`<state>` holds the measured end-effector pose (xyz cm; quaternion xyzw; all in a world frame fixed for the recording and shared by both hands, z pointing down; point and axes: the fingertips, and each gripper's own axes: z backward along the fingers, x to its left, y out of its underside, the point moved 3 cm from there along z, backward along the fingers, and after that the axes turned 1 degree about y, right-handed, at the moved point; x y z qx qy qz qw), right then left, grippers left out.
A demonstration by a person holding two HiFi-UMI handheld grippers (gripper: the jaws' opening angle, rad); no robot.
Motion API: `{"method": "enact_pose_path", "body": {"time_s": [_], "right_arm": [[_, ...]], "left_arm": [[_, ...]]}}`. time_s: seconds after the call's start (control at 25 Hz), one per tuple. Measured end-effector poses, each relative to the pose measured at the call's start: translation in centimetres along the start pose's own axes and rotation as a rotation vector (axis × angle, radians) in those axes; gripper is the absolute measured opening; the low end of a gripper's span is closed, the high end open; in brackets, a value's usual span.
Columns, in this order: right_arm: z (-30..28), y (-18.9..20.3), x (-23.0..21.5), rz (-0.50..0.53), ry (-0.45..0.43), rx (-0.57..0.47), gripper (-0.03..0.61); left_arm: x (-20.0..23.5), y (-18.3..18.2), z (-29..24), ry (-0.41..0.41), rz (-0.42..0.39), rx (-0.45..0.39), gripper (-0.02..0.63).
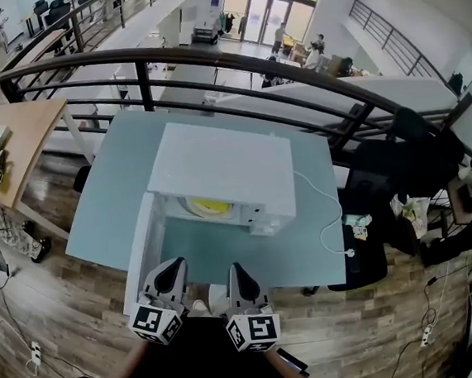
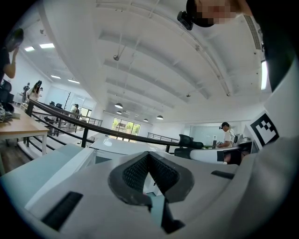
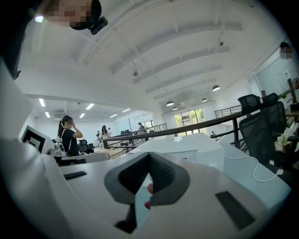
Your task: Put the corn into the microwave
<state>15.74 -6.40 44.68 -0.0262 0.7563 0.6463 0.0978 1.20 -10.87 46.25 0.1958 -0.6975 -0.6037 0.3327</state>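
Observation:
A white microwave stands on a pale blue-grey table, its door swung open to the left. Inside it lies something yellow, the corn, on a round pale plate. My left gripper and right gripper hover side by side at the table's near edge, in front of the open cavity, both pointing at it. Each one is shut with nothing between its pads. The microwave shows beyond the left gripper and the right gripper as a white box.
A white power cable runs from the microwave across the table's right side to a plug. A black railing stands behind the table. Black office chairs sit at the right, a wooden desk at the left. People stand far off.

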Motion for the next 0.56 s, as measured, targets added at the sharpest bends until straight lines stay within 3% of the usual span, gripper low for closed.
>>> {"method": "enact_pose_path", "body": {"time_s": [0.56], "right_arm": [[-1.1,1.5,0.5,0.015,0.001,0.049,0.008]], "left_arm": [[1.9,0.5,0.3,-0.033,0.034,0.004,0.002]]}}
